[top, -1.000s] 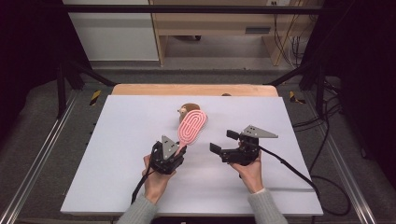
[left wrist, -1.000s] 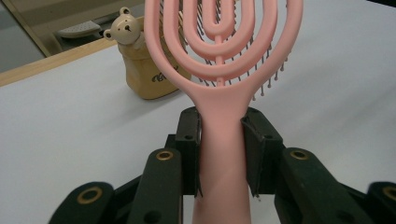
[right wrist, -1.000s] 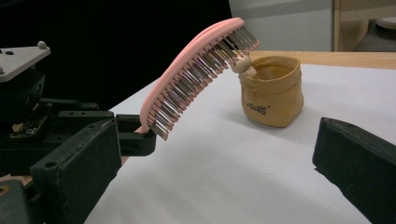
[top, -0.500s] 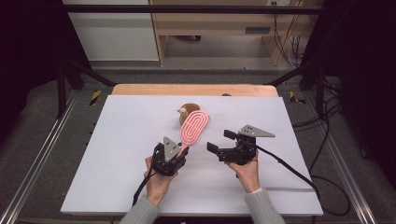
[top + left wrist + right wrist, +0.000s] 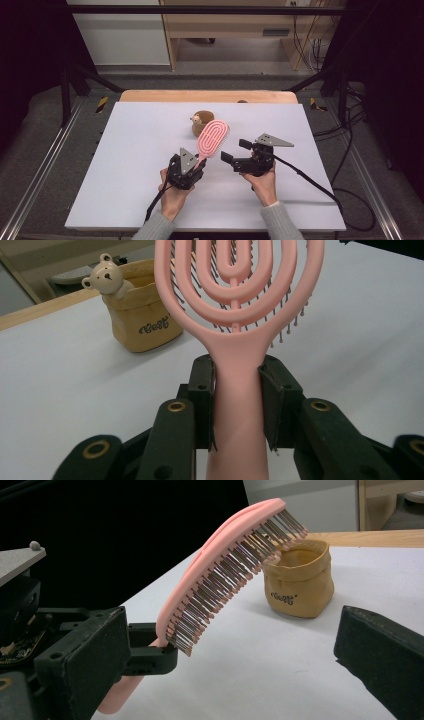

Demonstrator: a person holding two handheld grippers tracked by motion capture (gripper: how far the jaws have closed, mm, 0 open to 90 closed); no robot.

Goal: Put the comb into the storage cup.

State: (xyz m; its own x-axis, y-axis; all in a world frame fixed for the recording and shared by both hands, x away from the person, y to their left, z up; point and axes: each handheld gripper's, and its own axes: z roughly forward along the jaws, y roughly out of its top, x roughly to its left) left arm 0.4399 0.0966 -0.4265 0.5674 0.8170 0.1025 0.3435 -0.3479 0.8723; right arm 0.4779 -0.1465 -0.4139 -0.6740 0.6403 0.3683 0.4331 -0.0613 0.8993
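The left gripper (image 5: 186, 170) pinches the handle of the pink hairbrush (image 5: 213, 138); in the left gripper view its two jaws press on both sides of the handle, just below the place where it widens into the head. The head rises up and forward from these jaws, lifted off the white surface (image 5: 125, 165), with the bristles (image 5: 235, 575) turned toward the right gripper (image 5: 236, 151). The jaws of the right gripper are spread wide and hold nothing; they point at the brush from the side, near it but apart.

Beyond the tip of the brush stands a small tan fabric pouch (image 5: 142, 320) with a little bear figure (image 5: 106, 277) on its rim. In the right gripper view the bristle end seems to hang close above its opening, but I cannot tell if it touches.

I think the work is to bring the brush into this pouch, or to pass it to the other gripper. Some things could go wrong. The grip is low on a smooth, narrowing handle, so the long head could swing or slide down if the jaws loosen. The pouch is soft and light, so a push from the brush head may tip it or move it away. If the right jaws close on the bristles and not on the frame, they would find no firm hold.
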